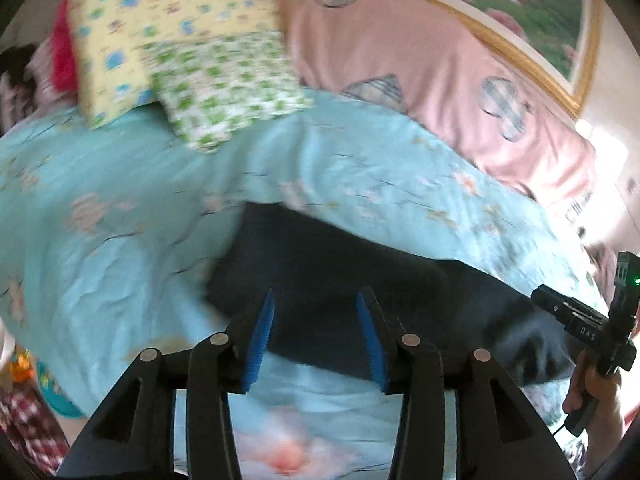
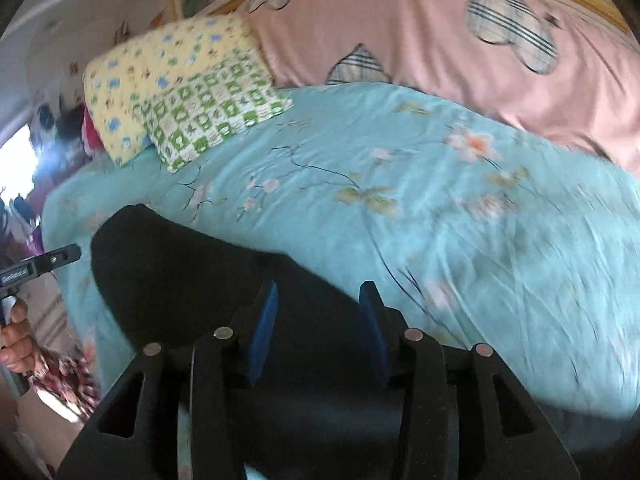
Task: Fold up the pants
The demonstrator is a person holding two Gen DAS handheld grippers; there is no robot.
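just beyond left claw [image 1: 316,300]: pants [image 1: 360,280]

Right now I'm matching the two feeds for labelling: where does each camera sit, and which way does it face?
Left wrist: on the left gripper, jaws open, looking down over the dark folded pants on the light blue floral bedsheet; the right hand shows at the right edge.
Right wrist: on the right gripper, jaws open, above the pants; the left hand shows at the left edge.
Shared: pants, bedsheet, yellow patterned pillow.
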